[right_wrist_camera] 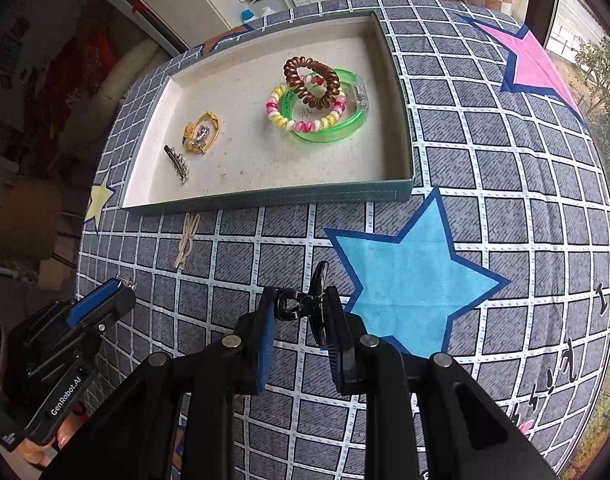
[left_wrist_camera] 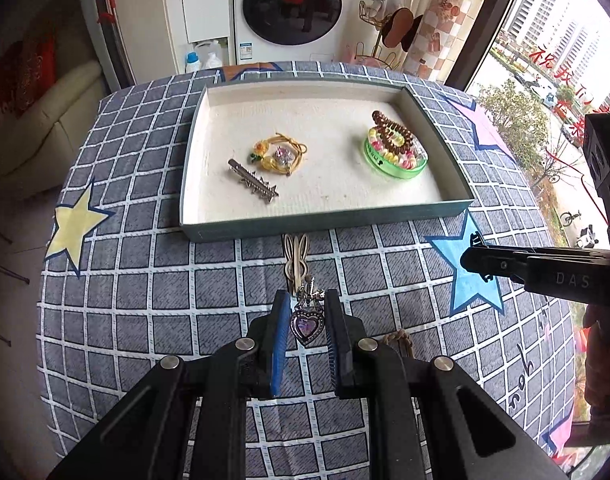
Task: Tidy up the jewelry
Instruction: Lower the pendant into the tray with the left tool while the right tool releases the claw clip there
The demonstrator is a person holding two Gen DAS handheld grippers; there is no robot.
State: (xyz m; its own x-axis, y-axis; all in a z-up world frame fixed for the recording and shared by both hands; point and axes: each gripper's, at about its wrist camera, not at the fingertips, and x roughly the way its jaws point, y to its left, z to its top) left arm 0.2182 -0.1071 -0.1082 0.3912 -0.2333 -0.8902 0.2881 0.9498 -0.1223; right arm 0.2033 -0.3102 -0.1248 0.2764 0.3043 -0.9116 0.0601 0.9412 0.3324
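My left gripper (left_wrist_camera: 305,300) is shut on a silver bow charm with a purple heart pendant (left_wrist_camera: 306,326), held above the tablecloth just in front of the tray. My right gripper (right_wrist_camera: 301,296) is shut on a black hair claw clip (right_wrist_camera: 311,304), near the blue star. The shallow tray (left_wrist_camera: 433,140) holds a silver hair clip (left_wrist_camera: 253,181), a yellow cord bracelet (left_wrist_camera: 279,152), and a green bangle (left_wrist_camera: 401,162) with a beaded bracelet and a brown coil hair tie (right_wrist_camera: 313,80) on it. A beige rabbit-shaped clip (left_wrist_camera: 295,258) lies on the cloth in front of the tray.
The table wears a grey grid cloth with blue (right_wrist_camera: 409,276), yellow (left_wrist_camera: 75,226) and pink (right_wrist_camera: 533,64) stars. A brown knotted item (left_wrist_camera: 401,340) lies right of my left fingers. A washing machine (left_wrist_camera: 293,0) stands behind the table; a window is at the right.
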